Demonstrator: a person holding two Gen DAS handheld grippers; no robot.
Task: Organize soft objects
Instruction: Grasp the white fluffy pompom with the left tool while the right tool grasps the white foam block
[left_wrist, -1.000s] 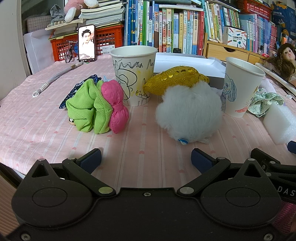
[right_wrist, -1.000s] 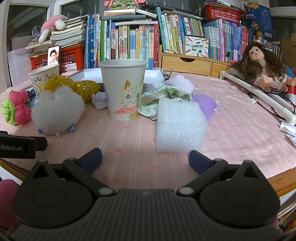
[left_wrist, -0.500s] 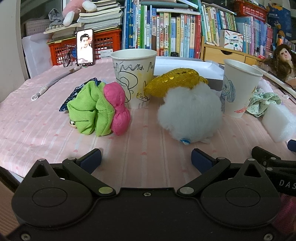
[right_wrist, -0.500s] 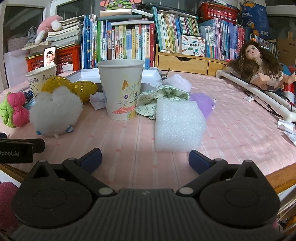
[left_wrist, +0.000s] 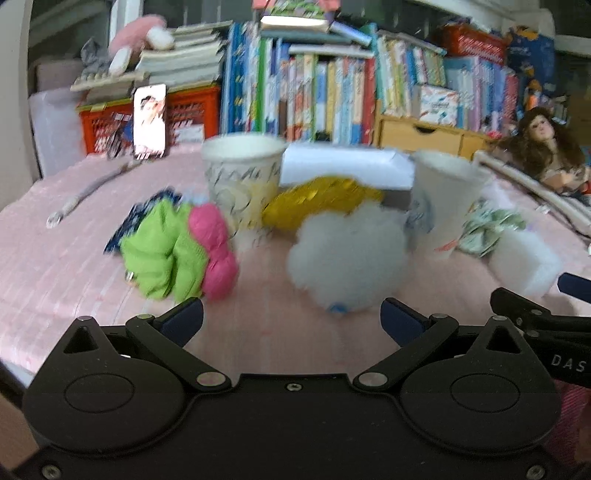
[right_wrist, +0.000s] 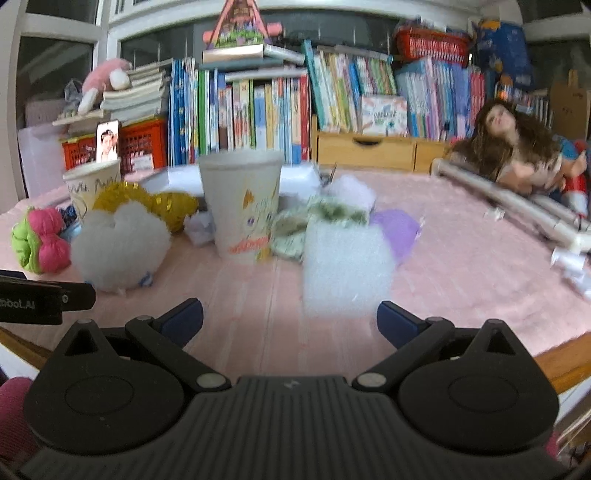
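A white fluffy ball (left_wrist: 347, 254) lies on the pink tablecloth ahead of my open left gripper (left_wrist: 291, 321), nothing between its fingers. Left of it sit a green scrunchie (left_wrist: 162, 254) and a pink one (left_wrist: 218, 254); a gold sequin piece (left_wrist: 317, 199) lies behind. Two paper cups stand further back, one with scribbles (left_wrist: 242, 177) and one on the right (left_wrist: 443, 199). My right gripper (right_wrist: 290, 321) is open just short of a white foam block (right_wrist: 343, 269). Behind the block are a cat-drawing cup (right_wrist: 242, 206), a green floral scrunchie (right_wrist: 317, 225) and a purple soft piece (right_wrist: 397, 230). Both views are blurred.
A white box (left_wrist: 343, 166) lies behind the cups. Books and red crates (left_wrist: 184, 118) line the back, with a phone (left_wrist: 149, 120) propped there. A doll (right_wrist: 517, 151) and white tubes (right_wrist: 517, 206) occupy the right side. The wooden table edge (right_wrist: 561, 365) shows at lower right.
Both cameras have tilted upward and gone blurry, so the table objects sit lower in the views. Nothing on the table has shifted, and both grippers stay open.
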